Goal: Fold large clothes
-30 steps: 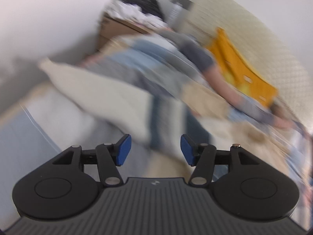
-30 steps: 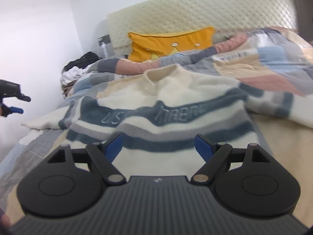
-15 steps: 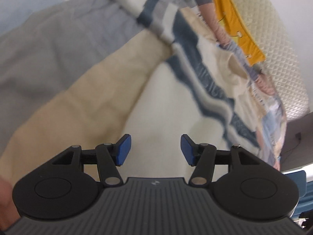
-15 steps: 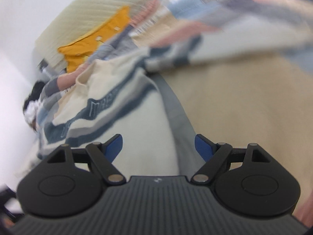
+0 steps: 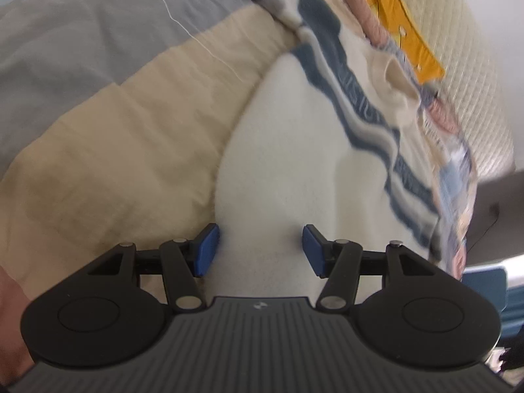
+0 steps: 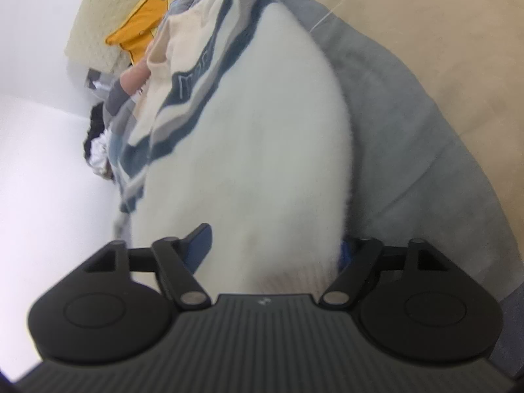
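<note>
Garment: cream knit sweater with navy and grey chest stripes (image 5: 294, 163) lies on bed, long axis running away from you, hem nearest.
Left hand-held gripper (image 5: 258, 250): spread, straddling your hem's left corner.
Right hand-held gripper (image 6: 275, 245): spread, hem between the jaws; both equally near.

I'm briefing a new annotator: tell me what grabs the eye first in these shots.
The cream sweater with navy and grey chest stripes fills the middle of both views, spread on the patchwork bedding. An orange pillow glows against the quilted headboard beyond. Both grippers, left and right, sit open at the hem.
</note>
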`<state>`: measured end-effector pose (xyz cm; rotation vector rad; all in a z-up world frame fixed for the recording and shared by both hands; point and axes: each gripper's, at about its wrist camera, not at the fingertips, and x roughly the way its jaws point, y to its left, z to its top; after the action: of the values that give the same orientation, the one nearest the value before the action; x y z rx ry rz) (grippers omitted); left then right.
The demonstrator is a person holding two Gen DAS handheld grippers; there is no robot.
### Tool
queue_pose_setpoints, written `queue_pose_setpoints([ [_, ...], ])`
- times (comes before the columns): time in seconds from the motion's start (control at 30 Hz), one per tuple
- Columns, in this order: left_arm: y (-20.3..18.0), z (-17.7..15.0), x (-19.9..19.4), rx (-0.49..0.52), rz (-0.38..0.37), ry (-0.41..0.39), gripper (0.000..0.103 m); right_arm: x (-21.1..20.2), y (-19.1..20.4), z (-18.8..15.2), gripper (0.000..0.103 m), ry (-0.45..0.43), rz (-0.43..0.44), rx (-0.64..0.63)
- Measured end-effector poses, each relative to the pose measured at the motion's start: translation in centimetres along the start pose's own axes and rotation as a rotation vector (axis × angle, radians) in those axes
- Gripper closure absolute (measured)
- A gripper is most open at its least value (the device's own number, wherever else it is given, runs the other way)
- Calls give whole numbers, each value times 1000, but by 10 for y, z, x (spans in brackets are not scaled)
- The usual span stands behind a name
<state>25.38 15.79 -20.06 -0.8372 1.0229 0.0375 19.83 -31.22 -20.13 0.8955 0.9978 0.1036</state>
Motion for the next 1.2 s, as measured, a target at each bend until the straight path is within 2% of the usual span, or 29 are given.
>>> queue_pose_setpoints([
  [0.03,-1,0,0,-1,-3,7,41,-2,0,0,44,-7,-2,4],
  [0.1,-3,0,0,2,-3,18,41,-5,-2,2,71,-13,-5,21],
  [0.2,-7,-4,-1,28,-4,28,42,-10,1,4,80,-18,12,7],
  [0.27,-9,-5,-4,50,-3,20,43,-16,10,5,82,-43,39,-31],
  [0.33,-11,-6,-5,66,-10,25,61,-24,16,6,83,-73,66,-61],
  [0.37,-13,-5,-6,76,-12,28,66,-29,20,6,83,-91,63,-85],
  [0.43,-19,-3,-12,116,-25,29,87,-39,27,7,84,-122,43,-134],
  [0.53,-29,3,-31,172,-49,0,91,-48,33,8,85,-118,26,-171],
  [0.73,-43,11,-72,243,-57,-23,93,-67,40,1,87,-150,-80,-262],
  [0.87,-43,8,-71,278,29,6,95,-58,37,-7,86,-142,-165,-274],
  [0.93,-37,8,-66,268,61,29,95,-45,30,-9,86,-104,-198,-246],
  [1.03,-34,6,-58,283,88,40,95,-42,20,-4,84,-75,-173,-185],
  [1.17,-42,-5,-63,325,112,20,93,-53,16,-7,79,-95,-156,-152],
  [1.2,-44,-8,-66,333,117,15,90,-56,17,-9,78,-109,-160,-154],
])
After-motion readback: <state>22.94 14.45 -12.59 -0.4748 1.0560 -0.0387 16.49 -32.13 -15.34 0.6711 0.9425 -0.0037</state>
